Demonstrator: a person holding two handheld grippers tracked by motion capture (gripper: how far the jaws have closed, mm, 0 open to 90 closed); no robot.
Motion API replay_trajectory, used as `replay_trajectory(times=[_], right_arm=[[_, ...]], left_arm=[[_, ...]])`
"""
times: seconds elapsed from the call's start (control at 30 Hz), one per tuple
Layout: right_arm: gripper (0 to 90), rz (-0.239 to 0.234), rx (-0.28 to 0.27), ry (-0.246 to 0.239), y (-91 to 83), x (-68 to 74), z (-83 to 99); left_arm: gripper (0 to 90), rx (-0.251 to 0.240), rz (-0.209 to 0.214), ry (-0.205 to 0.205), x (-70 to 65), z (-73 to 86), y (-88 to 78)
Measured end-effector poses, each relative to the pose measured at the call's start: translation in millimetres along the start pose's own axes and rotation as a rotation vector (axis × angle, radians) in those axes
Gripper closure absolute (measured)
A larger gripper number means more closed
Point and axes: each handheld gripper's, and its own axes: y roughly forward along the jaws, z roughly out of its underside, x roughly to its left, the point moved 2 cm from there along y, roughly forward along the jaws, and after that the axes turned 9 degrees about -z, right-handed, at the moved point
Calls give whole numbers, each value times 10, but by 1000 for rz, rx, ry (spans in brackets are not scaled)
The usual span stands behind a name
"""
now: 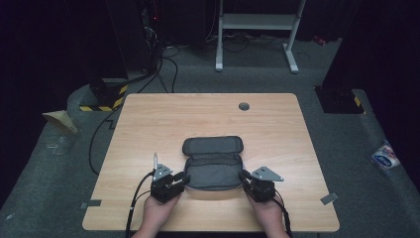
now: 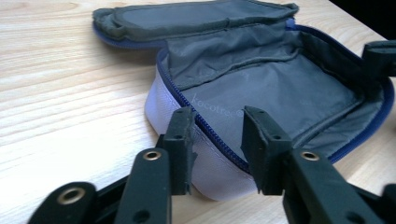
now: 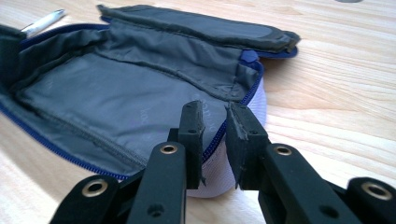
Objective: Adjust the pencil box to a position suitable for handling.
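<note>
A grey zip pouch [image 1: 213, 171] lies open on the wooden table [image 1: 148, 124], with its lid [image 1: 213, 146] folded back away from me. It has a blue zipper, a pale lilac outer wall and a grey lining [image 2: 280, 88], and nothing lies in it. My left gripper [image 1: 185, 177] is at the pouch's left end. In the left gripper view its jaws [image 2: 217, 126] straddle the zipper rim with a gap on both sides. My right gripper [image 1: 243, 174] is at the right end, where its jaws [image 3: 215, 119] stand narrowly apart over the rim [image 3: 219, 133], not pinching it.
A round cable grommet [image 1: 243, 106] sits near the table's far edge. Both hands rest close to the near edge. Behind the table on the floor are a white desk frame [image 1: 257, 29], black cables [image 1: 163, 69] and a yellow-black striped block [image 1: 106, 99].
</note>
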Motion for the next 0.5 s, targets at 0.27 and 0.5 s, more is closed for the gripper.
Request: replay_trajectory(times=[0.27,0.5], right_arm=[[732,-28,4,-24,55,112,-5],[725,-9,5,-21,65,66,-11]], left_arm=[[717,3,-12,-5,96,-9,-14],[719,8,11,10,47,2,-10]])
